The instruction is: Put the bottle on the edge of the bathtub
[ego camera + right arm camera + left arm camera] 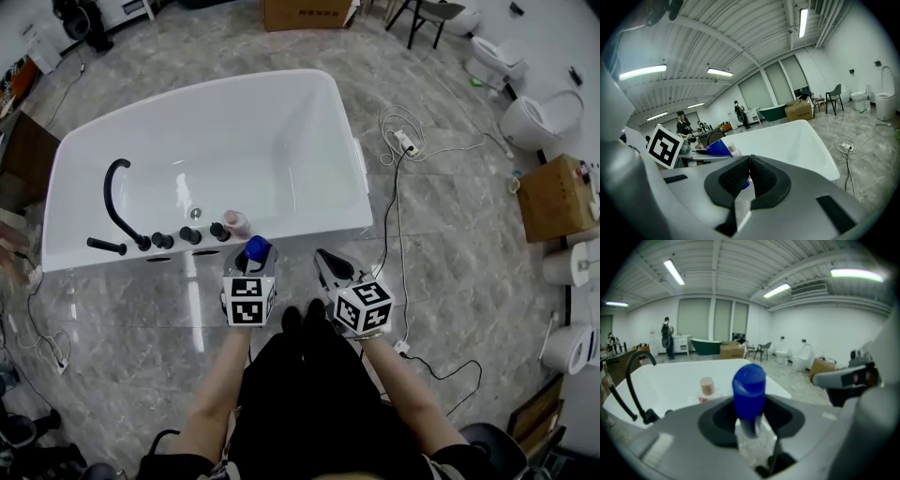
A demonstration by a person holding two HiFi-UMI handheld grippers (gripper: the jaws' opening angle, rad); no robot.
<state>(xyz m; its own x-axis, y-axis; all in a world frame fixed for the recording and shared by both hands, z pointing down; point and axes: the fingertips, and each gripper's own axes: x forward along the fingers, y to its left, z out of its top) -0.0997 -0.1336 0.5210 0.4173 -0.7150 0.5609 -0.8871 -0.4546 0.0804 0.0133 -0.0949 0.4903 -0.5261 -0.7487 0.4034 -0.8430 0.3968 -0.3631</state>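
A bottle with a blue cap [256, 250] stands upright between the jaws of my left gripper [253, 262], which is shut on it just in front of the near edge of the white bathtub [281, 230]. In the left gripper view the blue cap [749, 390] rises above the jaws of the left gripper [751, 427]. A second bottle with a pink cap [235, 223] [707, 386] stands on the tub edge beside the black knobs [190, 235]. My right gripper [328, 264] [749, 164] is shut on nothing, to the right of the blue-capped bottle [717, 148].
A black curved faucet [119, 202] rises at the tub's near left corner. Cables and a power strip [404, 142] trail on the floor to the right. A cardboard box [555, 197] and toilets [534, 120] stand at the far right.
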